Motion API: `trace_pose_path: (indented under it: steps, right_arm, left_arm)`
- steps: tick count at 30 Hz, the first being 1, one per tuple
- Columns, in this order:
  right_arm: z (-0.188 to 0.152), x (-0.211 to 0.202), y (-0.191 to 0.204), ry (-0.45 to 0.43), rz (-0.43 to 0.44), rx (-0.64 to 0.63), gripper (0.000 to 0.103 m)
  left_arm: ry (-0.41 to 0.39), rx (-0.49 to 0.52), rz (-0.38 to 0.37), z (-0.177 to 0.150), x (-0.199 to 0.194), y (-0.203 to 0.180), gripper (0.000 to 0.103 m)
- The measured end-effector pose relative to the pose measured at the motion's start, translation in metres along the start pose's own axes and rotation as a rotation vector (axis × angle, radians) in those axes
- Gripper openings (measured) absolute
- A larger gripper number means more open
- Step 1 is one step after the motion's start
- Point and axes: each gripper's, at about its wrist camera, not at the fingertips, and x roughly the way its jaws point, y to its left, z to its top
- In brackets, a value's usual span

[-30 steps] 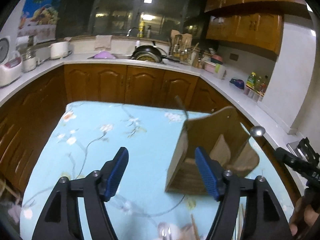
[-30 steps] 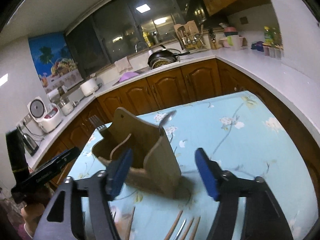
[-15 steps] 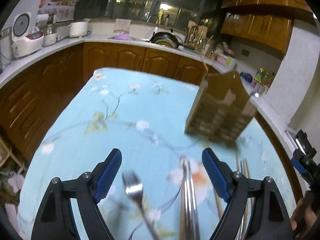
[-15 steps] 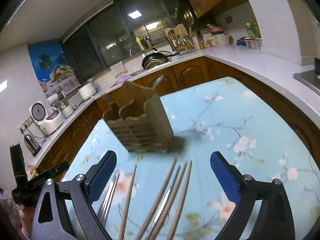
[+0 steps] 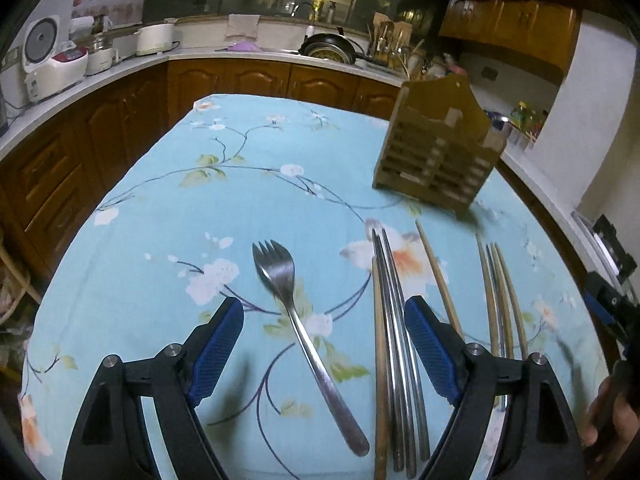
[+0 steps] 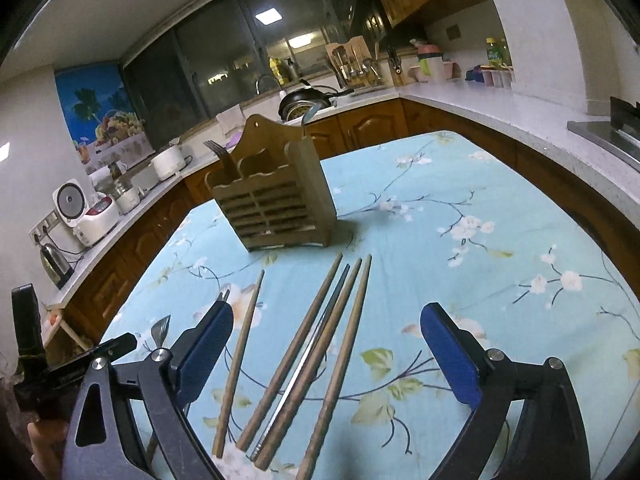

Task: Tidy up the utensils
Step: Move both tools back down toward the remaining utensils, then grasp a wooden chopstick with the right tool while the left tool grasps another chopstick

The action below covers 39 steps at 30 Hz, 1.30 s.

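A steel fork [image 5: 298, 316] lies on the blue flowered tablecloth [image 5: 160, 216], tines pointing away, between the fingers of my open left gripper [image 5: 324, 320], which hovers above it without touching. Metal and wooden chopsticks [image 5: 390, 332] lie just right of the fork. A wooden slatted utensil holder [image 6: 272, 196] stands upright further back, with a fork [image 6: 216, 148] and a spoon [image 6: 310, 114] standing in it. My right gripper [image 6: 326, 334] hangs open over several wooden chopsticks [image 6: 320, 352] and one metal one. Nothing is held by either gripper.
Wooden cabinets and a white counter [image 5: 132, 60] wrap round the table on three sides, carrying a rice cooker [image 5: 48, 56], a pan [image 5: 328, 46] and a utensil rack [image 6: 352, 60]. A stove edge [image 6: 608, 128] shows at the right. A hand [image 5: 612, 420] holds the other gripper.
Both grippers have pulled back from the utensil holder toward the near side of the table and opened wider. The loose fork and chopsticks have come into view beneath them.
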Motion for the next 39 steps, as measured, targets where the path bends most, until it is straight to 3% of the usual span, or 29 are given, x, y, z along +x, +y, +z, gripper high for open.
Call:
trace_pose_path:
  steps: [12, 15, 17, 24, 30, 39]
  right_arm:
    - [-0.001, 0.004, 0.007, 0.009, 0.014, -0.011, 0.095]
    - [0.001, 0.008, 0.008, 0.016, 0.022, -0.011, 0.094]
    - [0.002, 0.012, 0.009, 0.021, 0.027, -0.014, 0.09]
    - [0.009, 0.031, 0.011, 0.064, 0.036, -0.004, 0.069]
    - [0.011, 0.048, 0.012, 0.102, 0.046, 0.001, 0.056]
    - [0.013, 0.084, 0.02, 0.184, 0.063, -0.021, 0.034]
  left_arm:
    - [0.066, 0.06, 0.02, 0.01, 0.009, -0.01, 0.08]
    - [0.098, 0.091, 0.027, 0.015, 0.017, -0.016, 0.074]
    - [0.119, 0.108, 0.023, 0.02, 0.025, -0.02, 0.065]
    - [0.163, 0.161, 0.03, 0.037, 0.053, -0.035, 0.057]
    - [0.231, 0.198, 0.036, 0.038, 0.084, -0.043, 0.04]
    - [0.233, 0.189, 0.002, 0.045, 0.102, -0.034, 0.037]
